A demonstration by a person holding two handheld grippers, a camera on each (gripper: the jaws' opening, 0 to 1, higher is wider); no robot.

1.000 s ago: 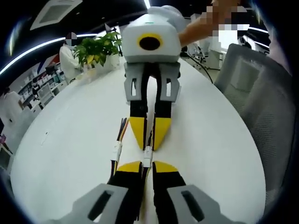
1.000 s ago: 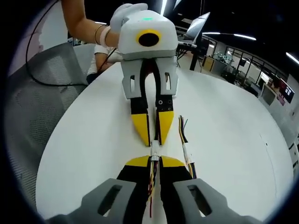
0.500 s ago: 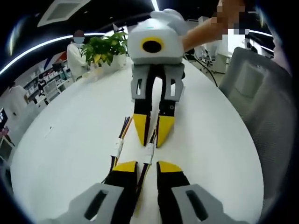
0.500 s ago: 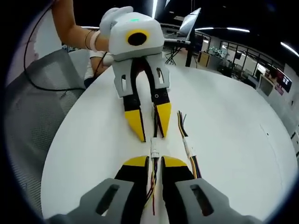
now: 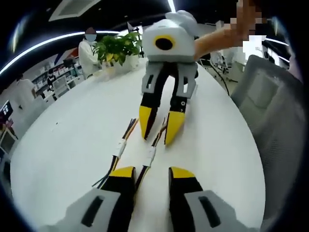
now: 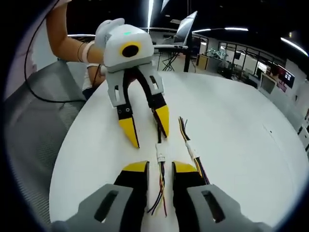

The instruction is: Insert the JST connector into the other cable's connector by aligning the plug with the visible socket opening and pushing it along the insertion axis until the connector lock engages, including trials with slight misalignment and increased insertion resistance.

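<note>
The JST connector (image 5: 150, 155), a small white joined plug and socket with coloured wires running out of both ends, lies on the white table (image 5: 72, 140) just past your left gripper (image 5: 150, 175). That gripper's black, yellow-tipped jaws stand apart, one on each side of the cable, and clamp nothing. In the right gripper view the same connector (image 6: 160, 157) lies just ahead of your right gripper (image 6: 160, 168), whose jaws are likewise spread either side of the wires and hold nothing.

Just beside the first cable lies a second cable with its own white connector (image 5: 119, 146), roughly parallel to it, to the left in the left gripper view and to the right in the right gripper view (image 6: 191, 151). Neither gripper touches it.

Beyond the connector, each view faces the opposite gripper. In the left gripper view the right gripper (image 5: 158, 135) points down toward the table with its yellow tips parted, the cable's far wires running between them. In the right gripper view the left gripper (image 6: 145, 133) has its tips wide apart, the wires passing near the right tip. A gloved hand (image 6: 107, 29) holds it from behind.

Farther off, a grey mesh chair (image 5: 277, 121) stands at the table's edge, and a green potted plant (image 5: 116, 47) sits at the far end, with a person in white (image 5: 88, 55) beside it.
</note>
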